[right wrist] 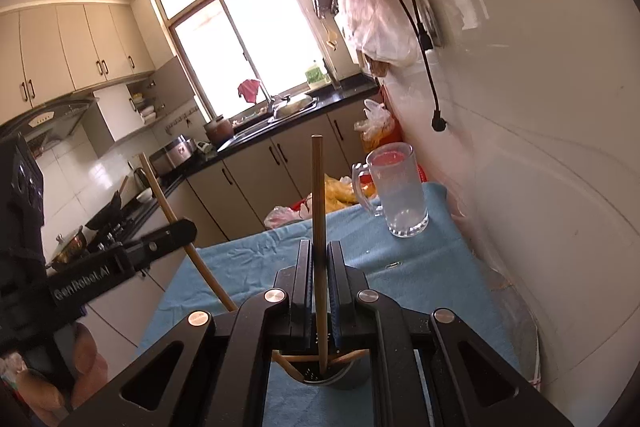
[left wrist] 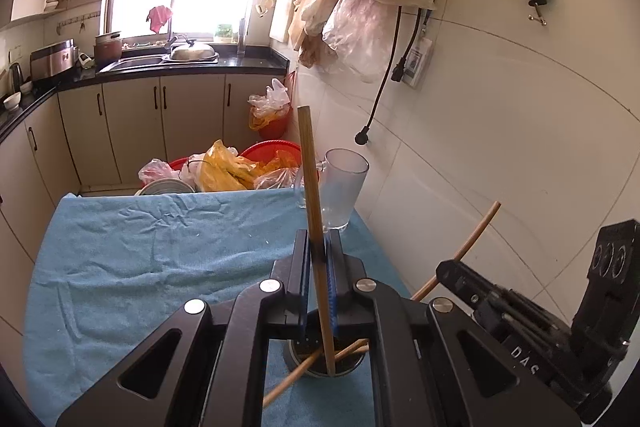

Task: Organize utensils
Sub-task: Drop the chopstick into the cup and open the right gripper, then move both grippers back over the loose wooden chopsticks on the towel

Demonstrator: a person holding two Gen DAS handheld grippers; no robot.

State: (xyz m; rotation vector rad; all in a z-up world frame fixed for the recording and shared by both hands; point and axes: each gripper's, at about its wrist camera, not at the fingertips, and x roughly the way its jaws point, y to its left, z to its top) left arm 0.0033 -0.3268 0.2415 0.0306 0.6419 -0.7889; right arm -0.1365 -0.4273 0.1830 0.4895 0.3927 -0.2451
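My left gripper (left wrist: 318,251) is shut on a wooden chopstick (left wrist: 310,179) that stands nearly upright, its lower end inside a round metal utensil holder (left wrist: 320,367). My right gripper (right wrist: 320,263) is shut on a second chopstick (right wrist: 318,195), also upright with its tip in the same holder (right wrist: 340,379). Each gripper shows in the other's view: the right one (left wrist: 456,269) beside the left, the left one (right wrist: 176,231) left of the right. More chopsticks lean inside the holder. Both grippers hover over the blue cloth (left wrist: 140,259).
A clear glass mug (left wrist: 340,191) stands at the cloth's far right corner, also in the right wrist view (right wrist: 400,195). The tiled wall (left wrist: 500,147) runs close on the right with hanging bags and cables. Red basins with plastic bags (left wrist: 240,167) lie beyond the table.
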